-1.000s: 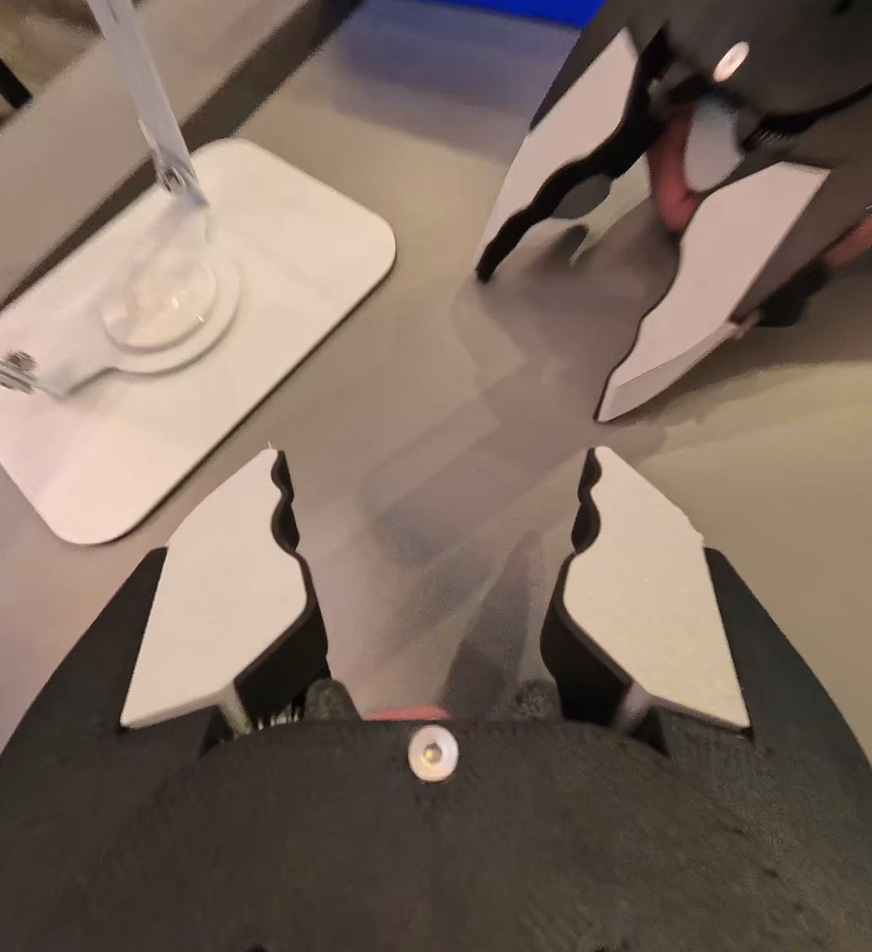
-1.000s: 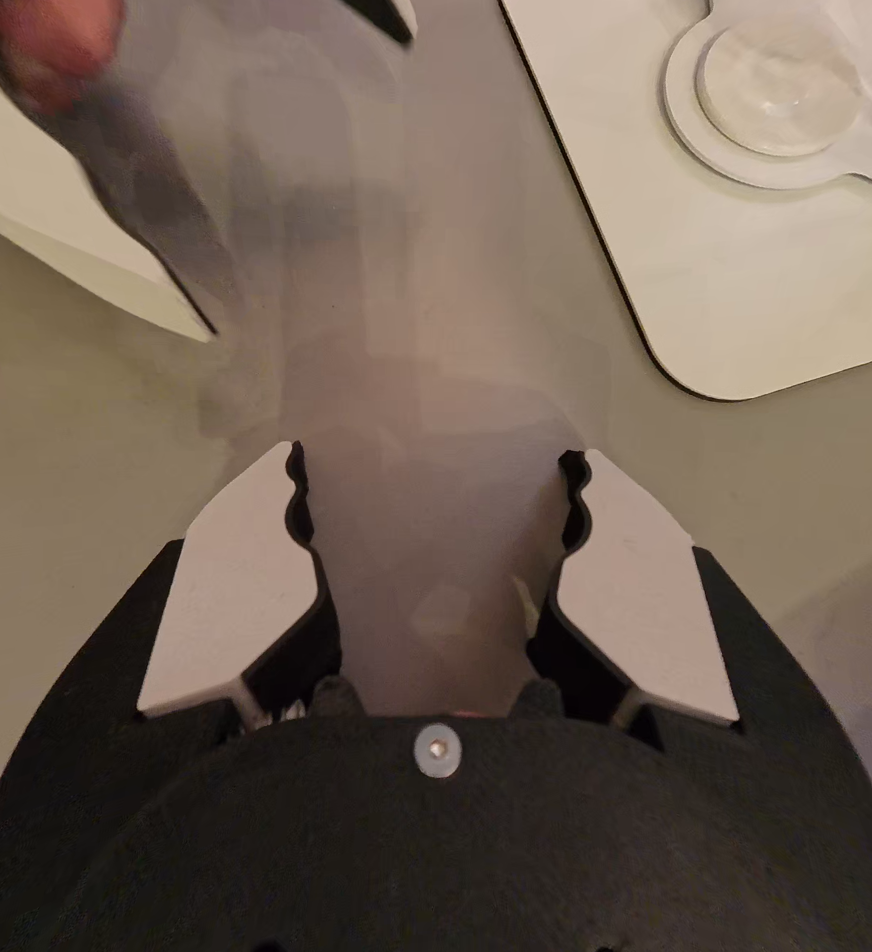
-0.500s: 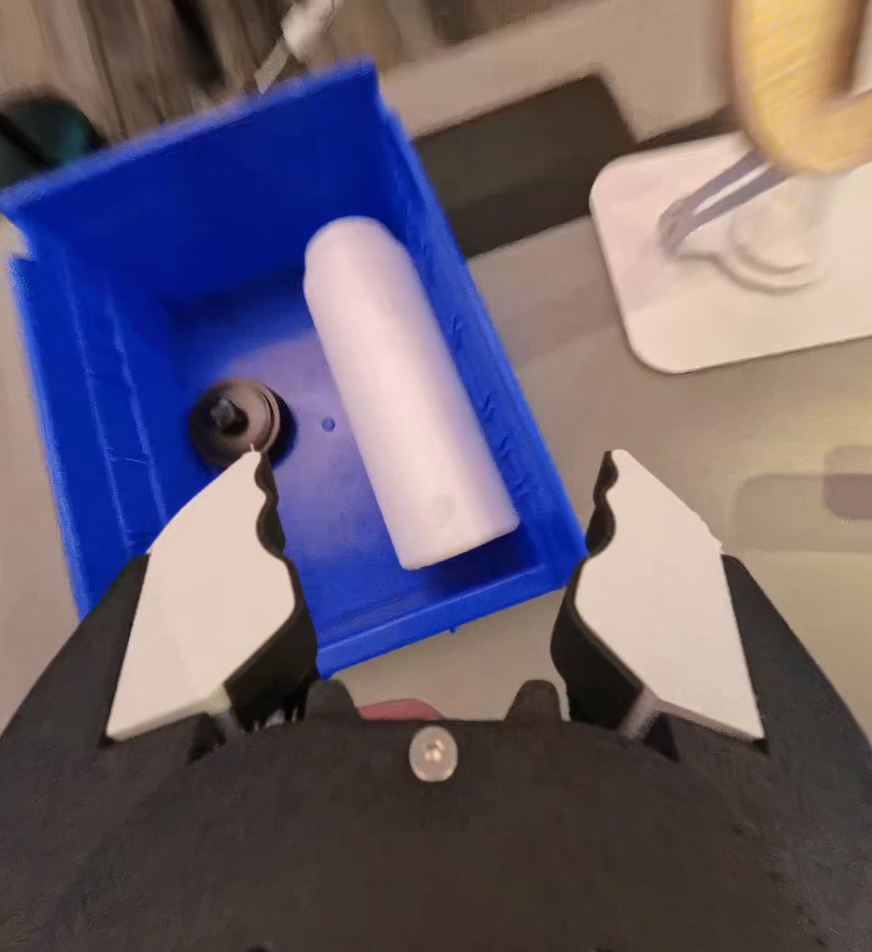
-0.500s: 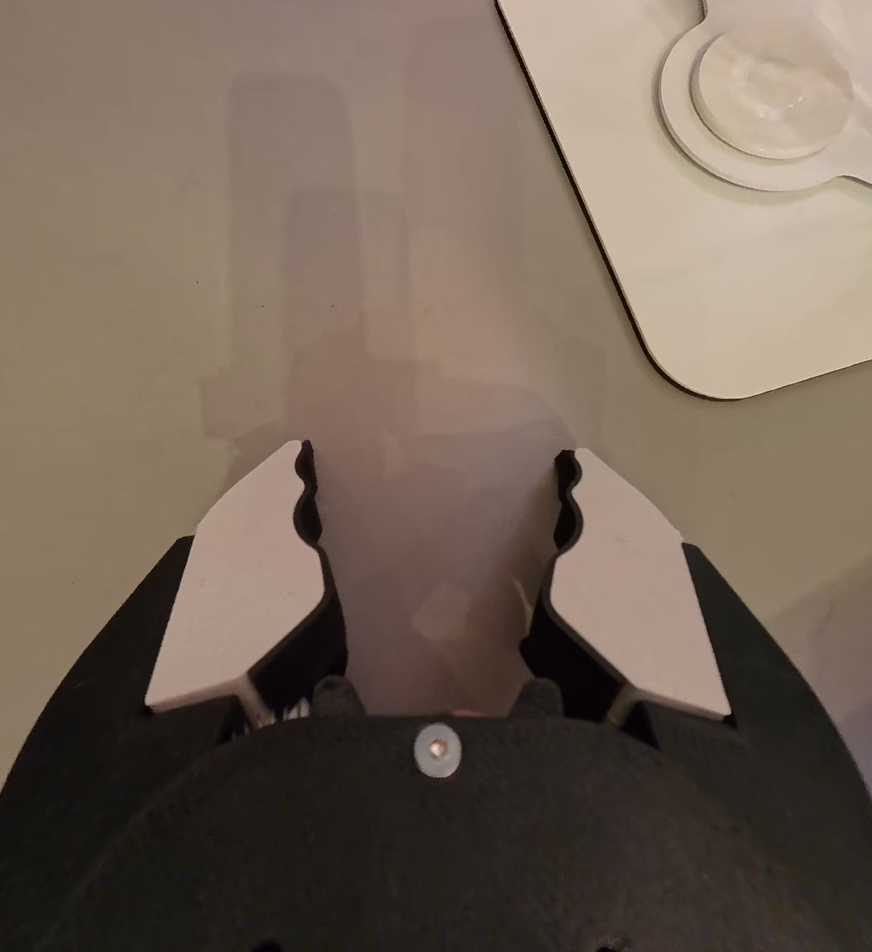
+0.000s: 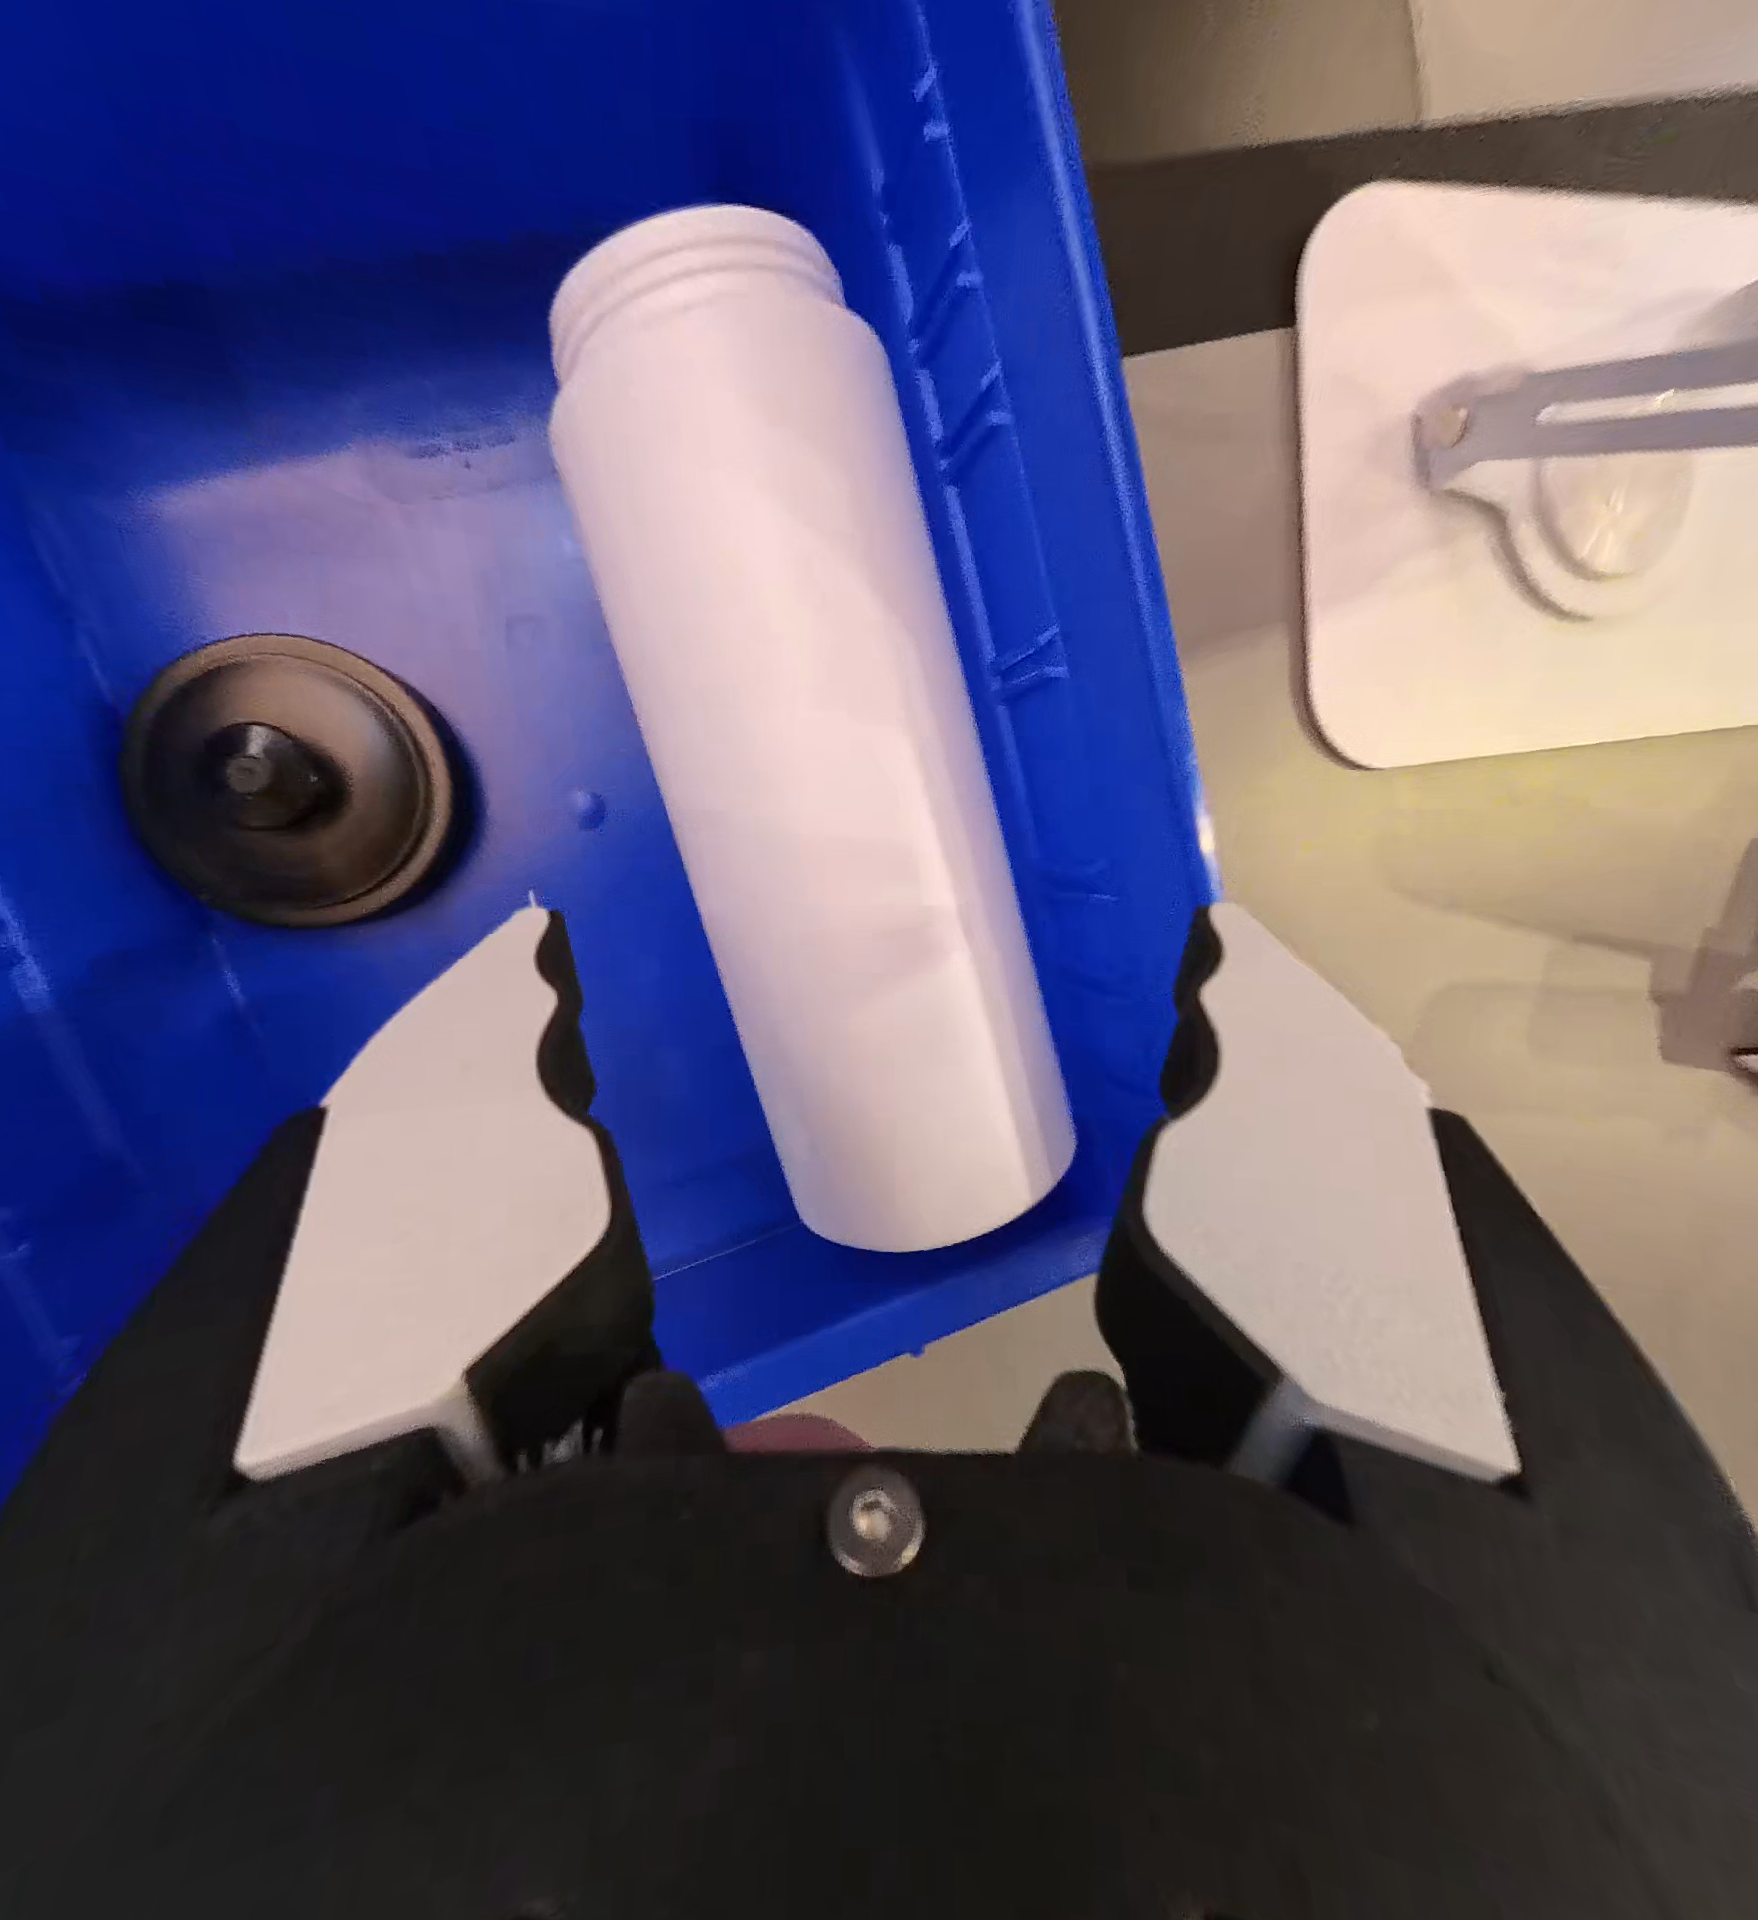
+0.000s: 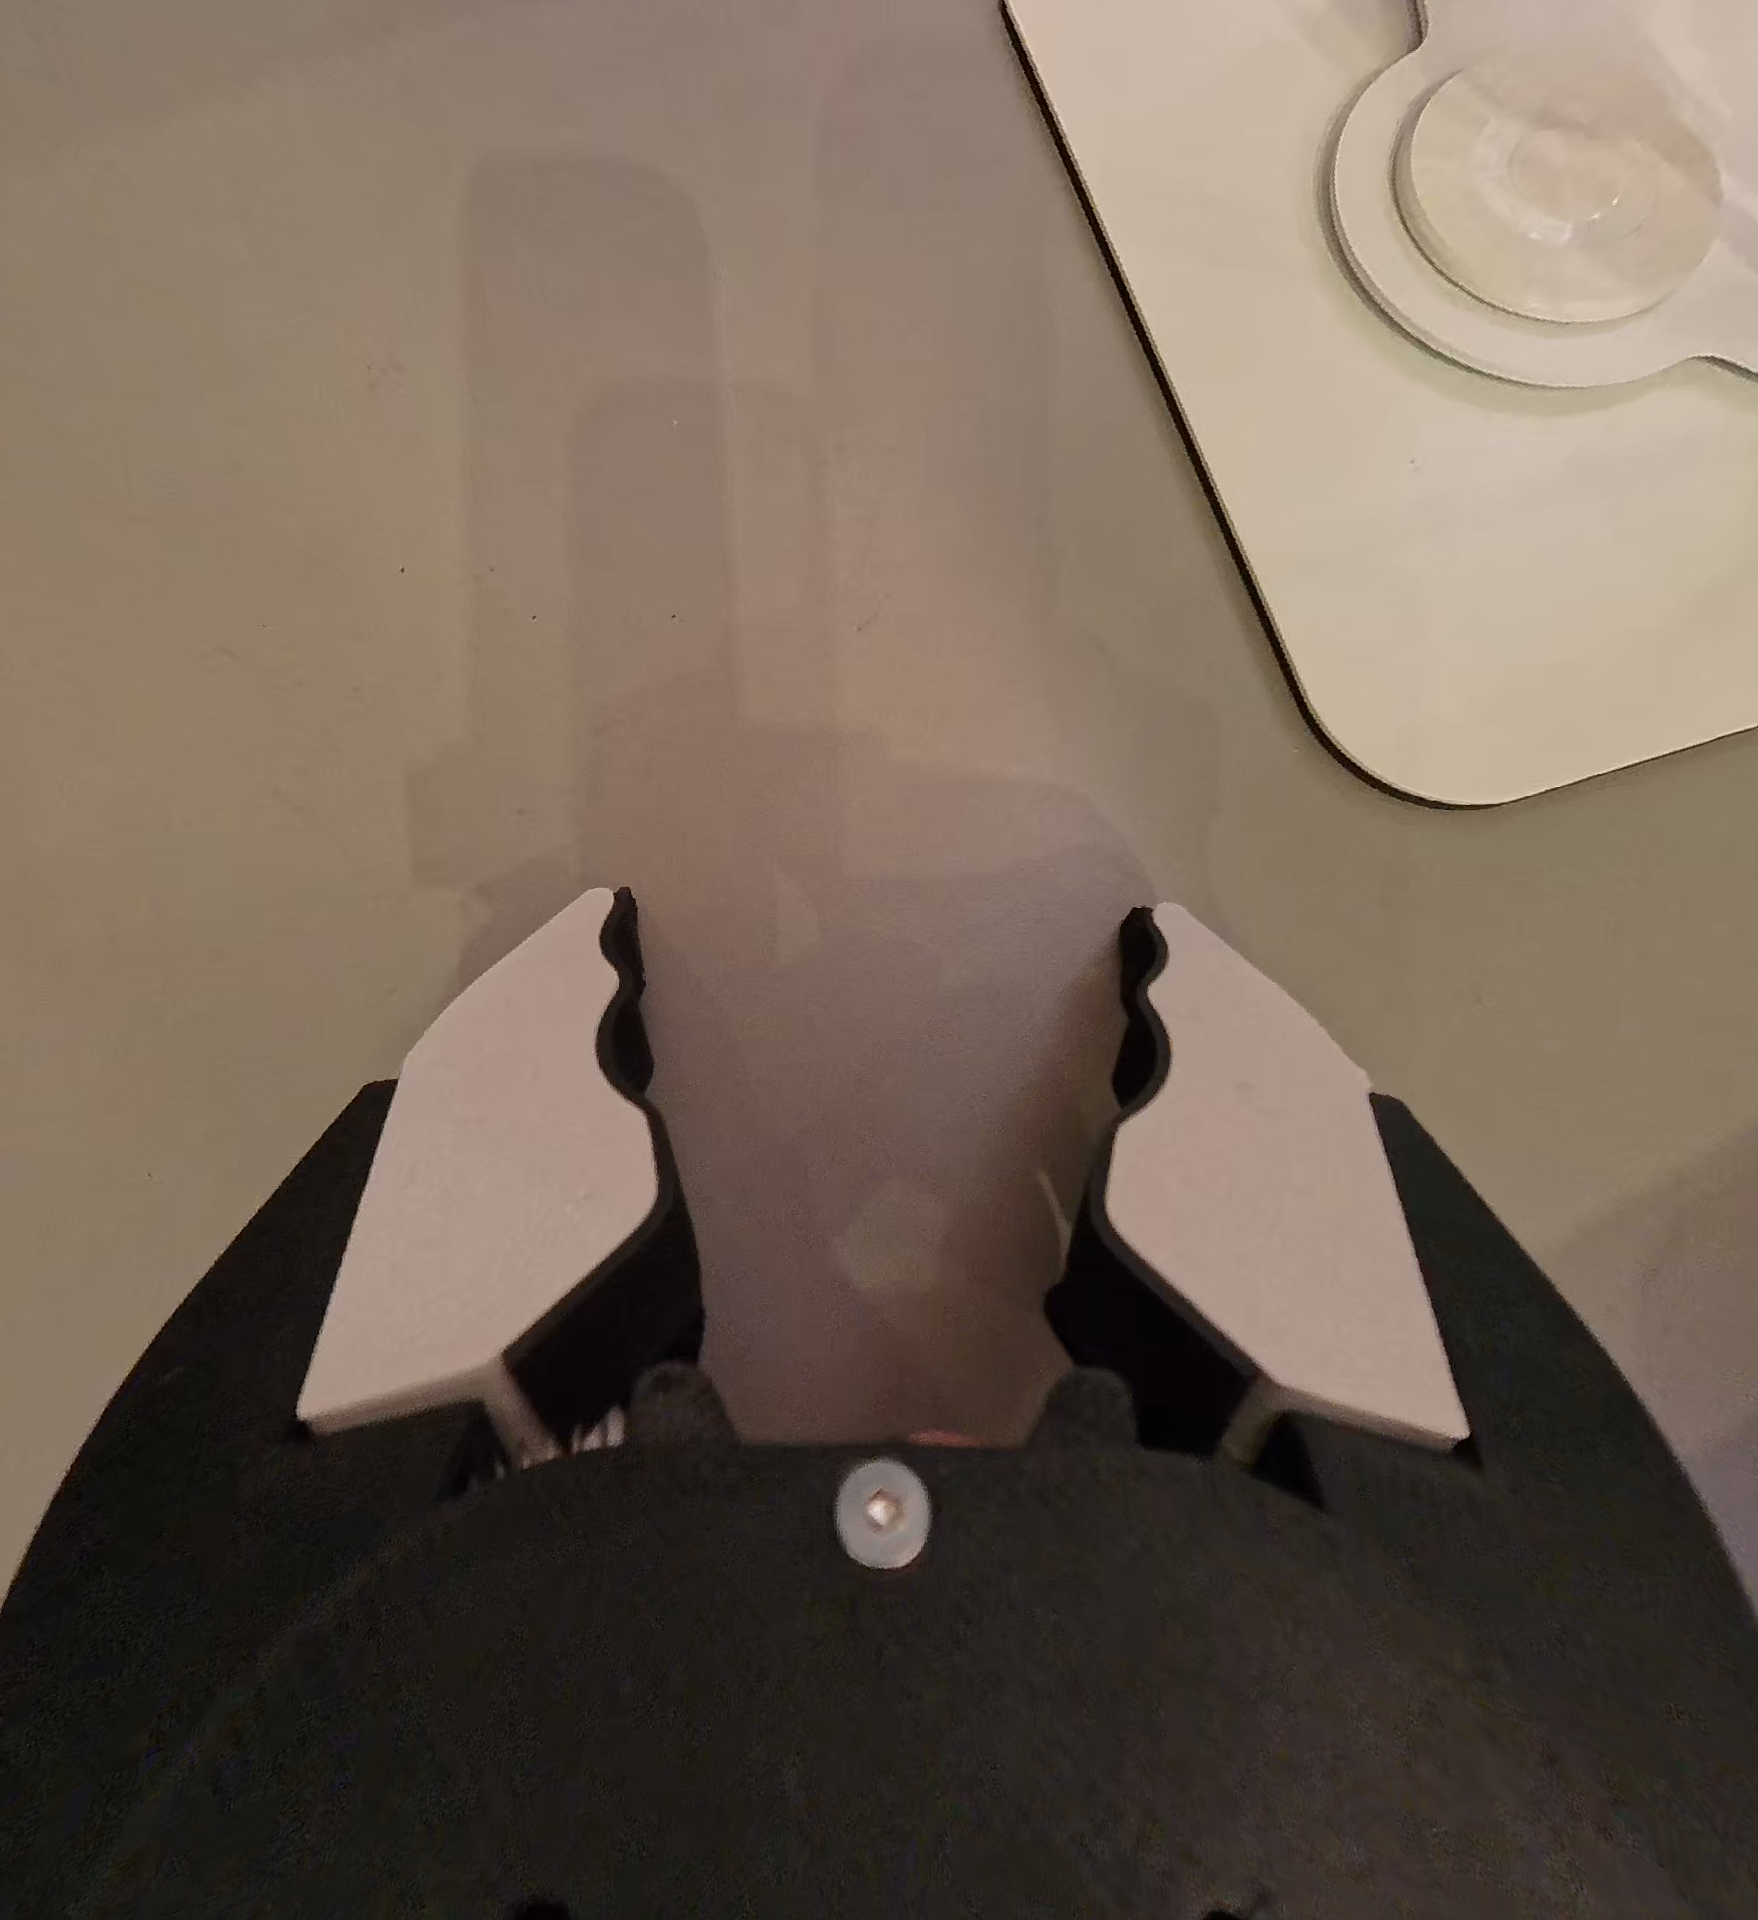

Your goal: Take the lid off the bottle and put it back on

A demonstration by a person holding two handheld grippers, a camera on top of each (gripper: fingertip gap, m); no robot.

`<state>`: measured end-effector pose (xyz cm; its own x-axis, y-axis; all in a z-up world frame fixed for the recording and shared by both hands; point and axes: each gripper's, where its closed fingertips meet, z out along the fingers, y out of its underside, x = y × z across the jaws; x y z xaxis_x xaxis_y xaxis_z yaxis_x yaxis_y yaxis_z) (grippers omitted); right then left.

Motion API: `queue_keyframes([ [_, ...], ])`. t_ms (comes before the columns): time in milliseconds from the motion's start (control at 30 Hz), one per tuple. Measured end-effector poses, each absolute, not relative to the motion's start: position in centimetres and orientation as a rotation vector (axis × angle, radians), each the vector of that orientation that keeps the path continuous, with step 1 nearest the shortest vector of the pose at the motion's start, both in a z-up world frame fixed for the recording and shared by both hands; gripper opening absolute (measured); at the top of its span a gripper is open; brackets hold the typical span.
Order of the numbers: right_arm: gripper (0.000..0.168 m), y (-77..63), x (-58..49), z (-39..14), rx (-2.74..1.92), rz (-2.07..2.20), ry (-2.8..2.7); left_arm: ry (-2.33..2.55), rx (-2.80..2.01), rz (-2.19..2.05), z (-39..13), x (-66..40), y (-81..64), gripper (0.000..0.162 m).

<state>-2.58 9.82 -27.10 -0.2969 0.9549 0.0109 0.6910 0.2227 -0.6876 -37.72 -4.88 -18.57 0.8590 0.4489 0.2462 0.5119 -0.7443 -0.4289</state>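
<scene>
Now, bottle [image 5: 802, 748]: white, lidless, no label, lying in blue bin [image 5: 1010, 436].
Lid [image 5: 288, 779]: black, beside it.
Left gripper [image 5: 870, 1023]: wide apart, empty.
Right gripper [image 6: 880, 1013]: wide apart, empty.

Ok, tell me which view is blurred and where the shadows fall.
Left wrist view: slight motion blur, worst on the white flat base plate; white cylindrical plastic bottle fairly sharp. Right wrist view: sharp, with soft layered shadows on the grey table ahead of the jaws.

1. A smooth grey-beige tabletop [image 6: 231, 520] fills the right wrist view, with soft shadows across its middle.
2. A white rounded-corner rectangular base plate [image 6: 1477, 540] lies at far right, bearing a clear round suction disc [image 6: 1540, 197].
3. A dark band [image 5: 1218, 239] crosses behind the table in the left wrist view.
</scene>
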Motion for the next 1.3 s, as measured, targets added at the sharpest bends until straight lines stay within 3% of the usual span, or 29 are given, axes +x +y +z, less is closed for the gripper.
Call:
queue_keyframes([
  [100,0.088,9.8,-2.6,-27.1,-1.516,0.815,-2.068,-0.773,-2.592,-0.087,-19.9,-39.1,-5.9,0.109],
  [200,0.088,9.8,-2.6,-27.1,-1.516,0.815,-2.068,-0.788,-2.750,-0.047,-22.7,-39.0,-6.9,0.125],
  [300,0.088,9.8,-2.6,-27.1,-1.516,0.815,-2.068,-0.769,-2.806,-0.080,-23.9,-38.6,-6.5,0.117],
  [400,0.088,9.8,-2.6,-27.1,-1.516,0.815,-2.068,-0.679,-2.978,-0.050,-25.9,-38.0,-7.2,0.099],
  [600,0.088,9.9,-2.6,-27.1,-1.516,0.816,-2.068,-0.631,-2.932,0.013,-26.2,-38.7,-7.1,0.097],
  [967,0.094,9.7,-2.6,-26.3,-1.499,0.893,-2.046,-0.465,-2.361,0.092,-16.9,-35.4,-9.8,0.096],
  [1133,0.093,7.4,-3.3,-19.3,-1.402,1.384,-1.813,-0.133,-2.028,-0.004,-11.1,-26.7,-8.0,0.096],
  [1300,0.099,3.1,-4.1,-11.3,-1.159,1.700,-1.688,0.171,-1.887,-0.165,-10.9,-14.8,-3.1,0.096],
])
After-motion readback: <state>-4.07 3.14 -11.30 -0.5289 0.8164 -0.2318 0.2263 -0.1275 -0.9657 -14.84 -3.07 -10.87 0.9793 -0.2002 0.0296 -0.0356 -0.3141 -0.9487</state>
